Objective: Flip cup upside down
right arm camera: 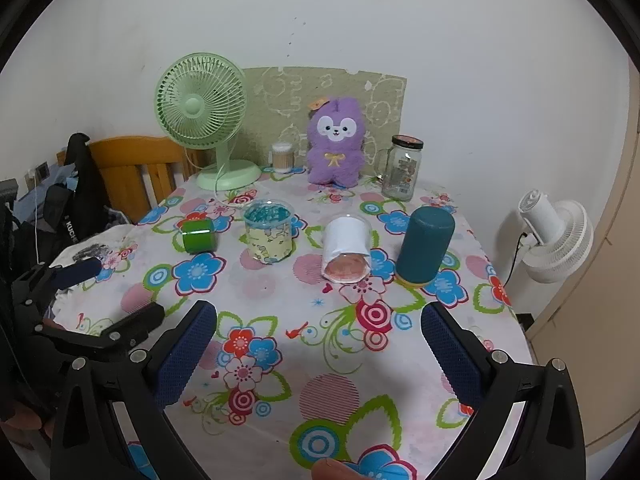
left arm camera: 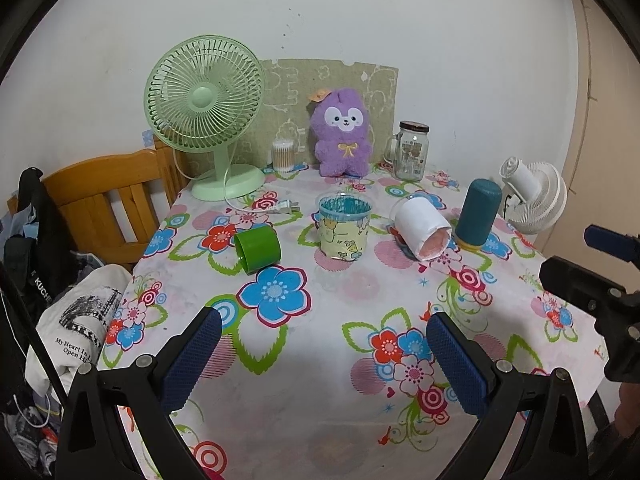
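Several cups sit on the flowered tablecloth. A green cup lies on its side at the left. A clear cup with a yellow cartoon sleeve stands upright in the middle. A white-wrapped clear cup lies on its side. A teal cup stands upside down at the right. My left gripper is open and empty above the near table. My right gripper is open and empty, also short of the cups.
At the table's back stand a green fan, a cotton swab jar, a purple plush toy and a glass jar. A wooden chair with clothes is at the left. A white fan is at the right.
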A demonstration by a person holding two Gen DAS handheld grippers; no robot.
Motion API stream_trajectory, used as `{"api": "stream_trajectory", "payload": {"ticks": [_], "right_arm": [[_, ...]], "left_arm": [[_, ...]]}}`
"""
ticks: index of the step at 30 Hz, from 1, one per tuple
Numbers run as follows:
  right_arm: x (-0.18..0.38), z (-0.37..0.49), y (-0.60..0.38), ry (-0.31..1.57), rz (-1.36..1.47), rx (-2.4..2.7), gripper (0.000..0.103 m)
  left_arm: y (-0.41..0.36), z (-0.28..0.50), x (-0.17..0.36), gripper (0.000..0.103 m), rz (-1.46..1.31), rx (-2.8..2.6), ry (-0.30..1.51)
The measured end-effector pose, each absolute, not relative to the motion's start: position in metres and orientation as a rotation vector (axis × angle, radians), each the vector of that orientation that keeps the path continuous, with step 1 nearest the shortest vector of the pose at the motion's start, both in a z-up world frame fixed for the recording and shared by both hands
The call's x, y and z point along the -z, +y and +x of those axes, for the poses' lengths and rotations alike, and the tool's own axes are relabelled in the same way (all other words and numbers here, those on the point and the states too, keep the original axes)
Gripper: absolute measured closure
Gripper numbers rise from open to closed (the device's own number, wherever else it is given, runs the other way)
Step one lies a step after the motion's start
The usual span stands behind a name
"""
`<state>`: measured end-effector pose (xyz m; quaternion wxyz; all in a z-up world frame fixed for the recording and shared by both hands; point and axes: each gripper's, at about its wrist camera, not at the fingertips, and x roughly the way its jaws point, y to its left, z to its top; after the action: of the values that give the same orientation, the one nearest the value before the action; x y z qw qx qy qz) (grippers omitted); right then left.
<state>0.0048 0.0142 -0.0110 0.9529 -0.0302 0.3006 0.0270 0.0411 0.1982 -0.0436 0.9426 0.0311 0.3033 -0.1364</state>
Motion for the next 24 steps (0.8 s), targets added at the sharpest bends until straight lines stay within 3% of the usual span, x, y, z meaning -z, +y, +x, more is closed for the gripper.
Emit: {"api": "stream_trajectory", "payload": {"ticks": [24], "right_arm": [[0.032, 0.076, 0.051, 0.660, -0.081, -0.148, 0.000]], "left_arm": [[0.221, 0.090, 0.067, 0.000, 0.116, 0.394, 0.698]]}}
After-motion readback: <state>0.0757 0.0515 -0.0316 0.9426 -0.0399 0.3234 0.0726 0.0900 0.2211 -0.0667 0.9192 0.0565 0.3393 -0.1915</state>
